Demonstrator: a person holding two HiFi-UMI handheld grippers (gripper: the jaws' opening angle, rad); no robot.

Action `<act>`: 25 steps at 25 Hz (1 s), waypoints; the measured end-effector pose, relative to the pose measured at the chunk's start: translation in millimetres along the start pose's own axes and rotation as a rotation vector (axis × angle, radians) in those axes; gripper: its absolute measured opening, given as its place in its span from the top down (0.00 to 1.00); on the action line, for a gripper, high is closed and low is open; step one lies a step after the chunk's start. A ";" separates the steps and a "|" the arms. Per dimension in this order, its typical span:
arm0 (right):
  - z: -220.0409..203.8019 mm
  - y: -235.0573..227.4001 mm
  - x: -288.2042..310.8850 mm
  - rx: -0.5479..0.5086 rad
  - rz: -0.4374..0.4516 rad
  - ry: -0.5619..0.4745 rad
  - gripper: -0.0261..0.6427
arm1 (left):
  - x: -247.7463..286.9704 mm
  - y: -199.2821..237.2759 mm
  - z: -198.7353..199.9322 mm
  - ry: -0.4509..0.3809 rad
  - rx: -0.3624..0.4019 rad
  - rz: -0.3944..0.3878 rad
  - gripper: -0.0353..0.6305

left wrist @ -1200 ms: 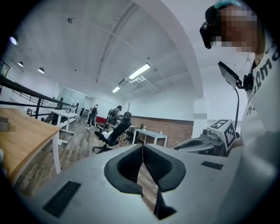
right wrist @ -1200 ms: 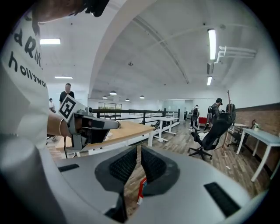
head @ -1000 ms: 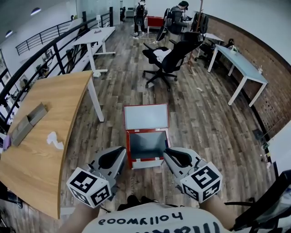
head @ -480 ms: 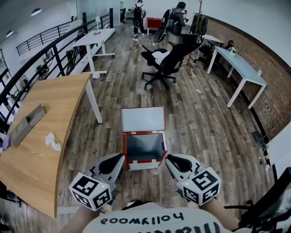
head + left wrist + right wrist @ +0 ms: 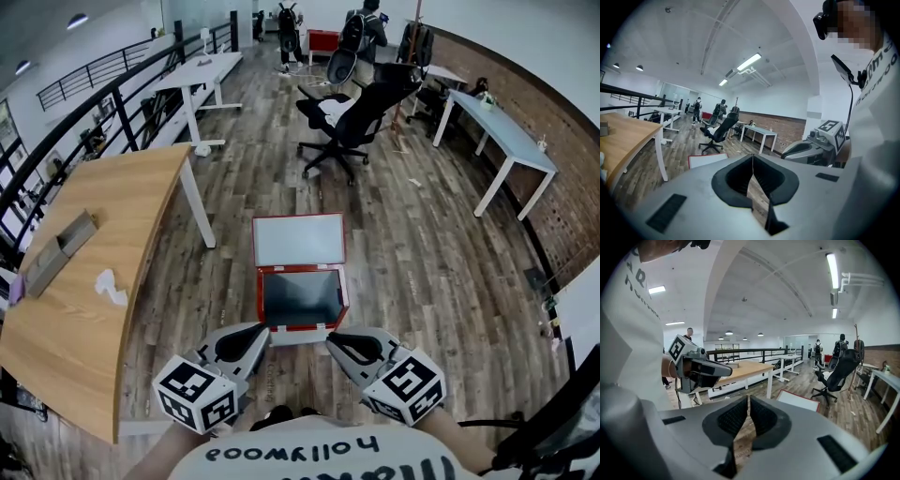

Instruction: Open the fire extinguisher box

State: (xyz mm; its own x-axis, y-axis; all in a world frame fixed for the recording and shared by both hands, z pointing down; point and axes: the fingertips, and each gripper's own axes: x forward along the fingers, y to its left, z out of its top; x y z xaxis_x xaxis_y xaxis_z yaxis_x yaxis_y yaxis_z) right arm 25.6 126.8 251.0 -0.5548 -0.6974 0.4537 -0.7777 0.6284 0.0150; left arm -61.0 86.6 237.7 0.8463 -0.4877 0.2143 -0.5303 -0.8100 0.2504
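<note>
The box sits on the floor just ahead of both tongs, its lid already swung back flat (so the opening looks done). The left tongs are clenched on nothing. The right tongs are closing, nearly together and empty. The box's dim inside shows no clear contents, and its hinge is too small to make out.

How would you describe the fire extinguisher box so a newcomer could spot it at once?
Start at the big curved wooden table on the left; just right of its white leg, a red box sits on the plank floor. Unlike the black office chair beyond, it is low, red-rimmed, with its white-lined lid flipped open.
</note>
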 end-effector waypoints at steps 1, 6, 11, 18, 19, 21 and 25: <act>-2.8 -1.1 0.4 0.004 -0.001 0.009 0.92 | -0.1 1.3 -2.7 0.010 -0.004 0.006 0.94; -17.7 -12.8 -4.8 0.052 -0.012 0.031 0.93 | 2.8 -2.0 -13.5 0.049 -0.012 0.012 0.94; -25.0 -16.0 -3.3 0.105 0.003 0.031 0.94 | 0.8 -5.3 -23.9 0.083 -0.010 0.004 0.94; -31.6 -13.0 -0.5 0.054 0.013 0.063 0.95 | 2.9 -1.5 -28.5 0.092 -0.012 0.014 0.94; -32.1 -13.1 -0.4 0.056 0.014 0.064 0.95 | 3.0 -0.6 -28.6 0.091 -0.011 0.018 0.94; -33.0 -13.8 -0.7 0.059 0.013 0.064 0.95 | 2.9 1.5 -29.1 0.089 -0.007 0.030 0.94; -35.2 -16.4 -0.1 0.060 0.003 0.069 0.95 | 1.4 5.1 -31.1 0.086 -0.009 0.043 0.94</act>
State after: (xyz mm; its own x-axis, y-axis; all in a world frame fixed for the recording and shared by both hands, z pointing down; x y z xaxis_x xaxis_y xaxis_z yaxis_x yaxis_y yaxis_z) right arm 48.8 128.7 282.0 -0.5373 -0.6686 0.5140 -0.7932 0.6077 -0.0387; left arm -64.1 91.9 268.6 0.8157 -0.4917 0.3048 -0.5664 -0.7859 0.2481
